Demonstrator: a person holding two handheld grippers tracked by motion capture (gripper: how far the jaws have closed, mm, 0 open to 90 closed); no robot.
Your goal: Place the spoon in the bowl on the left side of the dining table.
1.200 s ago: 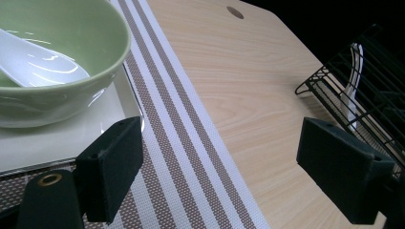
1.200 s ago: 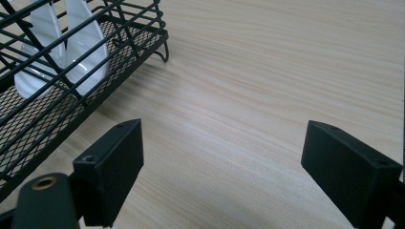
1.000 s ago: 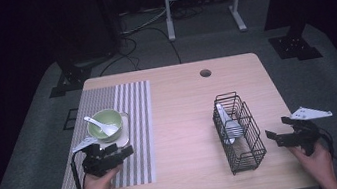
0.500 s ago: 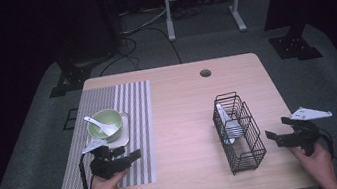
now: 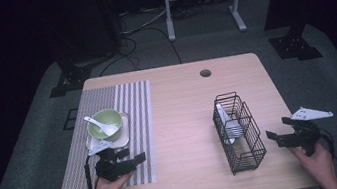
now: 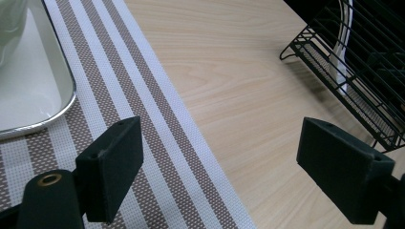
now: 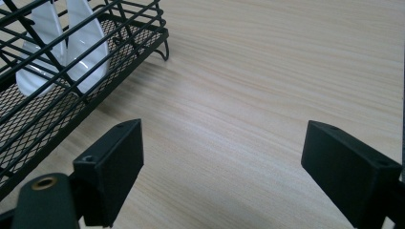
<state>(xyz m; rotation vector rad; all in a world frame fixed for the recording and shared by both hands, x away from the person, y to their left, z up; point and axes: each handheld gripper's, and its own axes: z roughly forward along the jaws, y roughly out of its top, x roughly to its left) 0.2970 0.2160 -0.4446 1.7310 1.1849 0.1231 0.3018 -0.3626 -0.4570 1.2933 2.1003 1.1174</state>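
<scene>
Spoon (image 5: 102, 127) in the bowl (image 5: 105, 124) points handle up-left; both claws gape, empty.

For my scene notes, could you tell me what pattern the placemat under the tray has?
The placemat has brown and white stripes, clearest in the left gripper view.
</scene>
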